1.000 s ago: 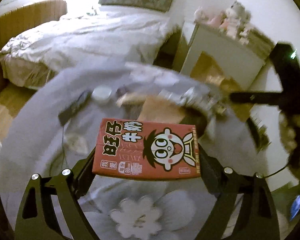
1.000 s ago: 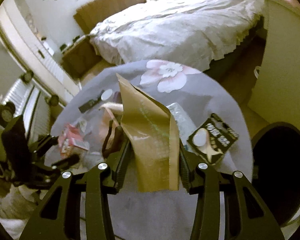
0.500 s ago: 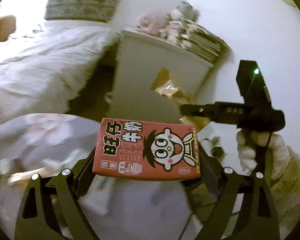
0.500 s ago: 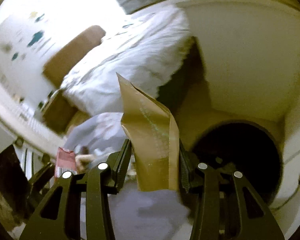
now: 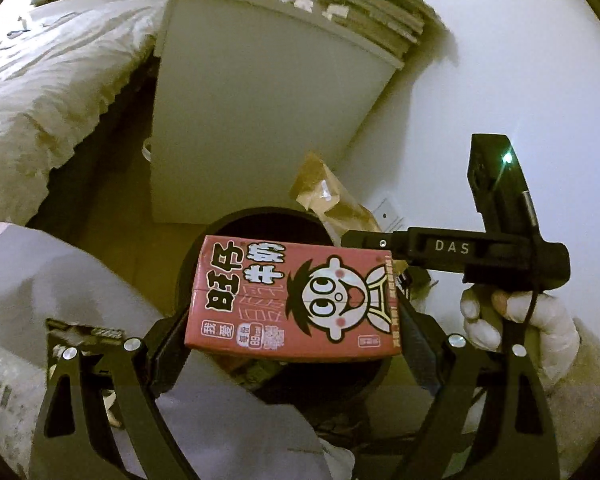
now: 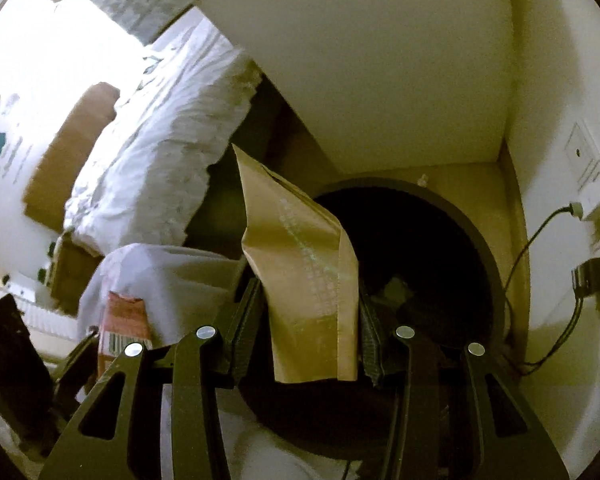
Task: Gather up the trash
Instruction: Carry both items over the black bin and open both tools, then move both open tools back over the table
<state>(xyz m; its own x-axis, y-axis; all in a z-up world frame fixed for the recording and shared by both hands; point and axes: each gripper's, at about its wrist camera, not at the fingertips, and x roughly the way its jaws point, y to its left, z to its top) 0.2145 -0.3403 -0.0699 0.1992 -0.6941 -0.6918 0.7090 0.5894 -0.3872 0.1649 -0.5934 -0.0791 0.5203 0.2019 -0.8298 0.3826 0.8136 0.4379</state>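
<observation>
My left gripper (image 5: 292,344) is shut on a red milk carton (image 5: 292,296) with a cartoon face, held flat over the round black trash bin (image 5: 260,220). My right gripper (image 6: 312,320) is shut on a brown paper pouch (image 6: 304,276), held upright over the same bin (image 6: 480,248), whose dark inside holds some scraps. The pouch (image 5: 332,200) and the right gripper body (image 5: 460,248) also show in the left wrist view above the bin. The carton's end (image 6: 124,328) shows at lower left in the right wrist view.
A table with a grey flowered cloth (image 5: 60,288) borders the bin on the left, with wrappers (image 5: 4,380) on it. A white cabinet (image 5: 252,100) stands behind the bin, a bed (image 5: 40,80) to its left. A wall socket with a cable (image 6: 572,212) is at the right.
Both grippers swung right, away from the table, and now hold the carton and the pouch over the black bin. Both stay shut on their items.
</observation>
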